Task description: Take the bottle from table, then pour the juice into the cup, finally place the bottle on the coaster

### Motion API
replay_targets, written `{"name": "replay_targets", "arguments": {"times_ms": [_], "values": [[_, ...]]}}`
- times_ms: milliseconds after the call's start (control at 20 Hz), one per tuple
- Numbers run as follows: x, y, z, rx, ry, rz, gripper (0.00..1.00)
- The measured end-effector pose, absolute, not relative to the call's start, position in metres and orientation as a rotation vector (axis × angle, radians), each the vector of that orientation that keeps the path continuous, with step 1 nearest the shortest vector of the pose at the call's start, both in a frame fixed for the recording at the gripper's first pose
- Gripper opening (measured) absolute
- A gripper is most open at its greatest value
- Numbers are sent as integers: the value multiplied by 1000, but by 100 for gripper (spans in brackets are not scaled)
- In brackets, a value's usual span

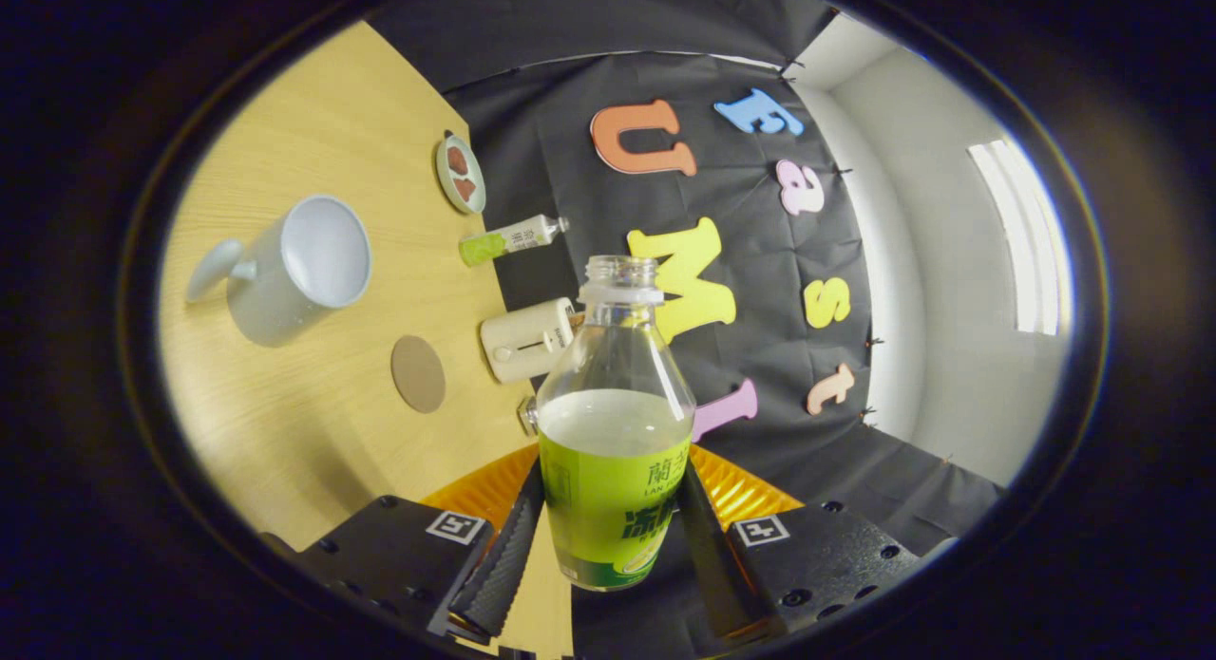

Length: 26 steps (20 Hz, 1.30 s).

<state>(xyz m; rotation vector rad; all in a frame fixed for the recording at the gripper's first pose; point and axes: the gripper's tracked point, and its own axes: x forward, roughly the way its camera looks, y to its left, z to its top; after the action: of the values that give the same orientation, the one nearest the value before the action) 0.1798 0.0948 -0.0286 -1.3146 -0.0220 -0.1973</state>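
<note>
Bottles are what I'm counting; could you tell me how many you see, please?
2: the open juice bottle gripped between the fingers, and a small bottle lying beyond the cup. Others may be hidden.

bottle (616, 451), green label: chinese characters with latin "lan" beneath. small far bottle (514, 238): print too small to read.

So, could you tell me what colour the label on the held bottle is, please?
Bright green, on the bottle clamped in the gripper; gripper view.

Two bottles: one open bottle (614, 432) clamped between the gripper (608, 537) fingers, one small bottle (513, 239) lying beyond. One cup (294, 271), one coaster (418, 373), one small dish (461, 174), one cream box (528, 340) ahead.
</note>
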Motion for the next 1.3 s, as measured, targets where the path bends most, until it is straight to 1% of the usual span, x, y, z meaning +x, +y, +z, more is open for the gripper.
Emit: {"name": "replay_targets", "arguments": {"times_ms": [150,800,1300], "values": [[183,96,-23,-1369,-47,-218,80],[180,105,-17,-1527,-76,-218,80],[184,116,-20,-1656,-67,-215,80]]}}
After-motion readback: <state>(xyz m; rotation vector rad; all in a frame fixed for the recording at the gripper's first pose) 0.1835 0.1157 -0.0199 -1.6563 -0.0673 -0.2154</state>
